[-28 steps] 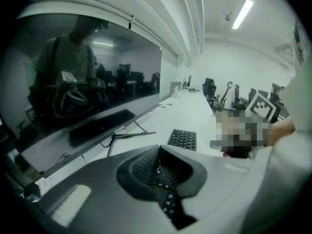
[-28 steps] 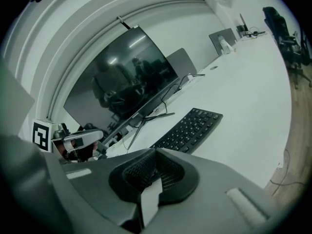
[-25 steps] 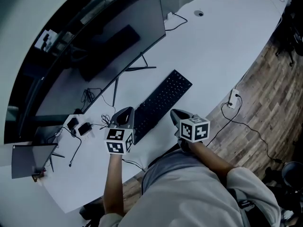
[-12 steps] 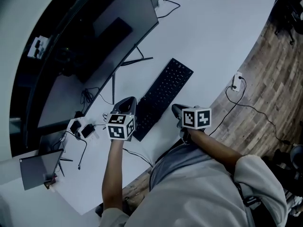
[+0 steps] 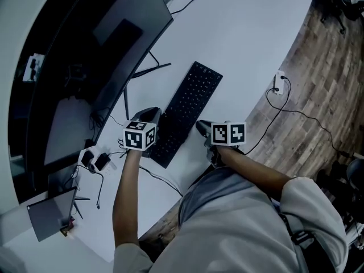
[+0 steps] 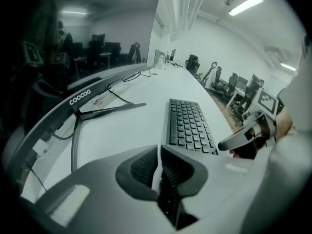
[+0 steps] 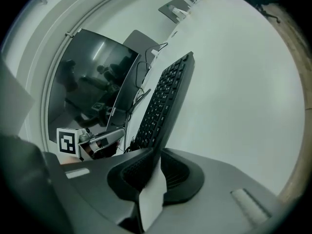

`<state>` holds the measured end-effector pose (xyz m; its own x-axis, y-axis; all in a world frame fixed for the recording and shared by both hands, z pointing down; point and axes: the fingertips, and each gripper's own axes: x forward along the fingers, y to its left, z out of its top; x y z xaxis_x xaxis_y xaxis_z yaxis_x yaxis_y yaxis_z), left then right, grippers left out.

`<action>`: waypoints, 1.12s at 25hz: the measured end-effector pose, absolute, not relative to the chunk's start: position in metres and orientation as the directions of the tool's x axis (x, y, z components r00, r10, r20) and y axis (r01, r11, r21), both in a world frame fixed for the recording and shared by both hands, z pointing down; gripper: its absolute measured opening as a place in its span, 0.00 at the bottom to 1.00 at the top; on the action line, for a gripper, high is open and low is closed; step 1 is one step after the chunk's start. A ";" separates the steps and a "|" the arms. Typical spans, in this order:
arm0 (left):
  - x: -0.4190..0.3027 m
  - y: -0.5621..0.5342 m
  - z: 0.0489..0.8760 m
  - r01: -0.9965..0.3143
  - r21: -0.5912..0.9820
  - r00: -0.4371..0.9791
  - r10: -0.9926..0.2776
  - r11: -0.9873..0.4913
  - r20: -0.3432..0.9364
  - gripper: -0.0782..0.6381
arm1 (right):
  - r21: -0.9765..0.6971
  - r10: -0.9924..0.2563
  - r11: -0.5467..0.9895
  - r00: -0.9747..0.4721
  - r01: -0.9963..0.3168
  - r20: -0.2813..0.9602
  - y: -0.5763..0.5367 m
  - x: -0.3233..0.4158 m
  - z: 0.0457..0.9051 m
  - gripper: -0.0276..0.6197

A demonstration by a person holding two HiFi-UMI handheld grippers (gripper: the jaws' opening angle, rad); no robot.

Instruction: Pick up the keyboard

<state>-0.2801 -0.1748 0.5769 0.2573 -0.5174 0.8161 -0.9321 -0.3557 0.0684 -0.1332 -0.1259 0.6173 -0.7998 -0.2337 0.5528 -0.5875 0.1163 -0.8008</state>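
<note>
When viewed from overhead, shows a black keyboard (image 5: 185,110) lying slantwise on a white surface (image 5: 250,44), in front of a curved monitor (image 5: 102,50). Reads "coocaa" in white on the monitor's lower bezel. Has the left tongs (image 6: 159,155) pressed together, empty, just beside the keyboard's near left corner. Has the right tongs (image 7: 155,157) pinching the keyboard's near right edge.

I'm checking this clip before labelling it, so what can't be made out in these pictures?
Right gripper view: the jaws of the right tool cover the keyboard's near end, so a grip can't be confirmed.
All views: its key print is too small and dark to read.
Head view: the small dark things by the monitor are too small to name.
Head view: the monitor runs off the top edge.
</note>
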 end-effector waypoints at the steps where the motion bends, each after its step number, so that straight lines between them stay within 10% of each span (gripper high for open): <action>1: -0.282 -0.177 0.580 -0.932 0.074 0.260 -0.512 -0.355 0.819 0.11 | -0.804 -0.239 0.113 -0.801 -0.584 0.549 -0.127 -0.134 0.617 0.09; 25: -0.270 -0.197 0.616 -0.895 0.205 0.363 -0.383 -0.395 0.849 0.11 | -0.896 -0.285 -0.135 -0.849 -0.423 0.444 -0.133 -0.137 0.628 0.11; 28: -0.269 -0.197 0.618 -0.894 0.210 0.366 -0.373 -0.397 0.853 0.11 | -0.912 -0.273 -0.131 -0.870 -0.388 0.409 -0.133 -0.142 0.623 0.23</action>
